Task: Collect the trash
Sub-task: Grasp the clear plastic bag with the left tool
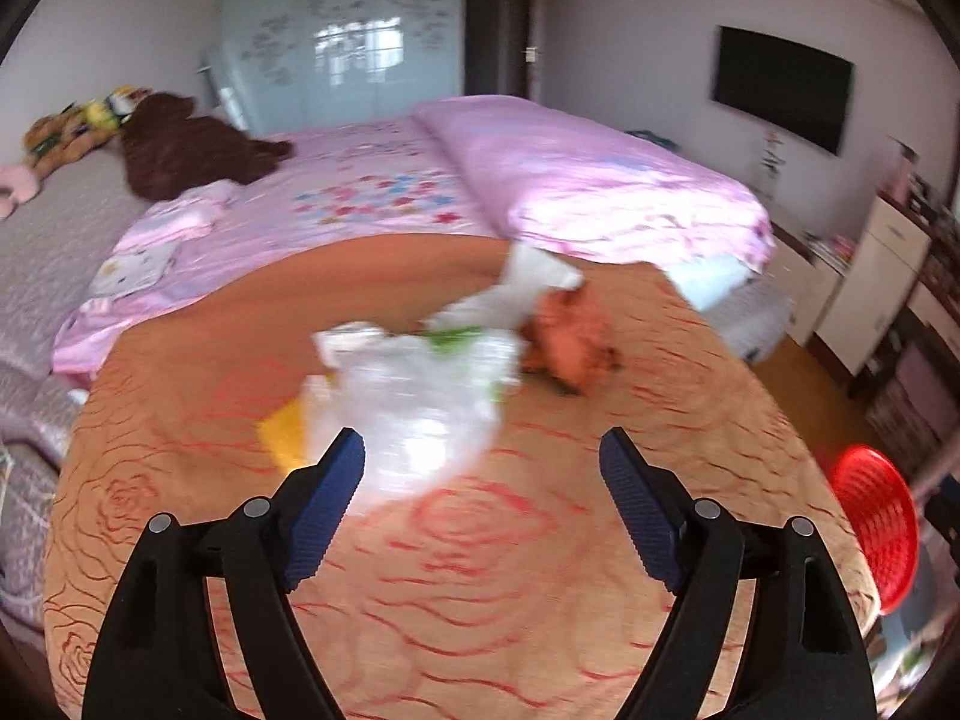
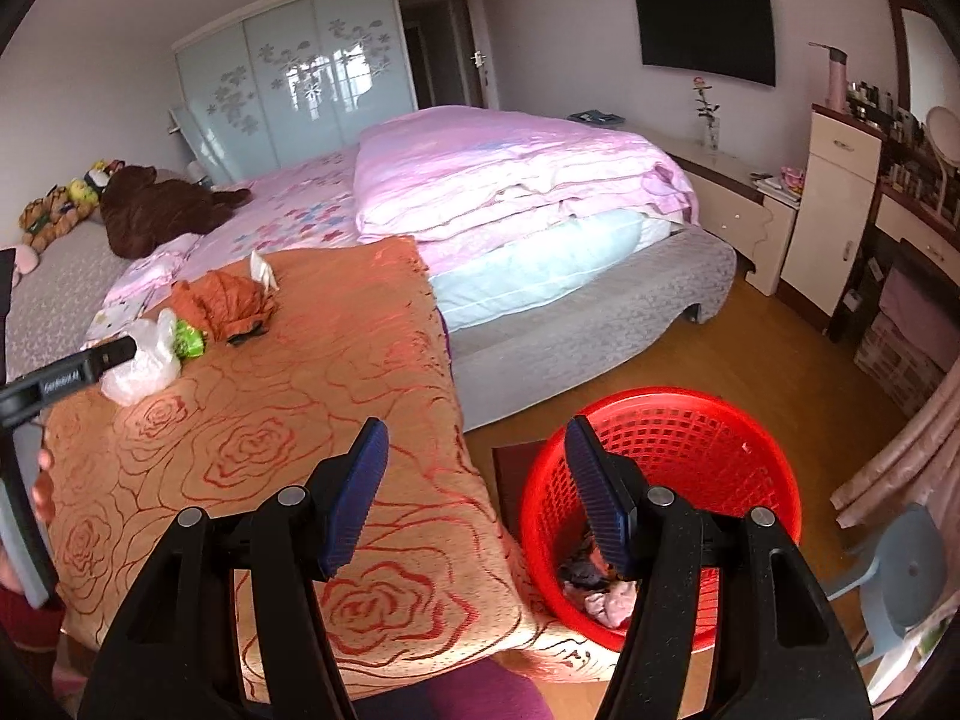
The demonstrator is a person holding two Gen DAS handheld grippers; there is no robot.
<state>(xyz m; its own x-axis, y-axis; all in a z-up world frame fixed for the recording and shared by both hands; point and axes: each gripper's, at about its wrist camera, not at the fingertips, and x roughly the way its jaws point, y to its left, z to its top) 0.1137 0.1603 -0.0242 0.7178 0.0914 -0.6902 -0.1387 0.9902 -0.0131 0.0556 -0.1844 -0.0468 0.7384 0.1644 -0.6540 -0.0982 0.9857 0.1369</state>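
A crumpled clear plastic bag [image 1: 420, 408] lies on the orange rose-patterned blanket [image 1: 480, 570], with a yellow scrap [image 1: 285, 435], a green wrapper [image 1: 450, 337], white paper [image 1: 528, 282] and a crumpled orange wrapper [image 1: 570, 330] around it. My left gripper [image 1: 480, 462] is open, just short of the plastic bag, its left finger beside the bag. In the right wrist view the bag [image 2: 144, 360], green wrapper [image 2: 189, 339] and orange wrapper [image 2: 225, 300] lie at left. My right gripper [image 2: 474, 450] is open and empty above the blanket's corner, beside the red basket [image 2: 690, 438].
The red basket holds some trash at its bottom and stands on the wooden floor [image 2: 720, 330] beside the bed; it also shows at right in the left wrist view [image 1: 876, 516]. A pink quilt [image 2: 510, 174] and plush toys [image 2: 150, 204] lie on the bed. Cabinets [image 2: 834, 198] line the right wall.
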